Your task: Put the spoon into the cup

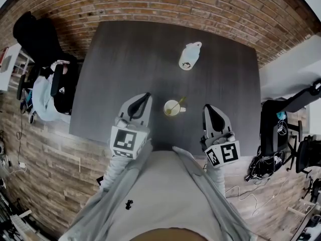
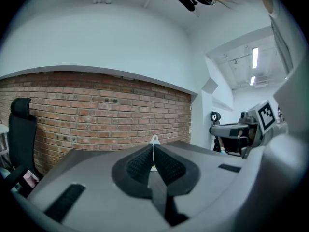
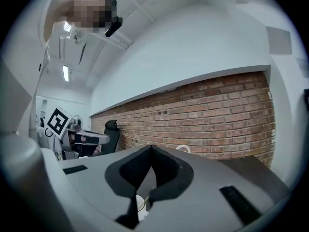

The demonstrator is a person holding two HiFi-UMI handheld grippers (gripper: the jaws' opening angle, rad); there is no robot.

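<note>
In the head view a small pale cup [image 1: 172, 108] stands on the dark table [image 1: 125, 54] near its front edge, and a spoon [image 1: 180, 103] rests in it with the handle leaning up to the right. My left gripper [image 1: 146, 96] hovers just left of the cup, jaws shut and empty. My right gripper [image 1: 206, 107] is just right of the cup, shut with nothing between its pads. In the left gripper view the left gripper [image 2: 154, 151] has its pads together. In the right gripper view the right gripper [image 3: 151, 151] is closed, and the cup [image 3: 140, 205] peeks out below it.
A white handled container [image 1: 189, 56] stands at the far middle of the table, also seen as the white container [image 3: 184, 149] past the right jaws. A black office chair [image 1: 47, 49] stands at the left, dark bags and chairs [image 1: 275, 129] at the right. A brick wall [image 3: 217, 124] runs behind the table.
</note>
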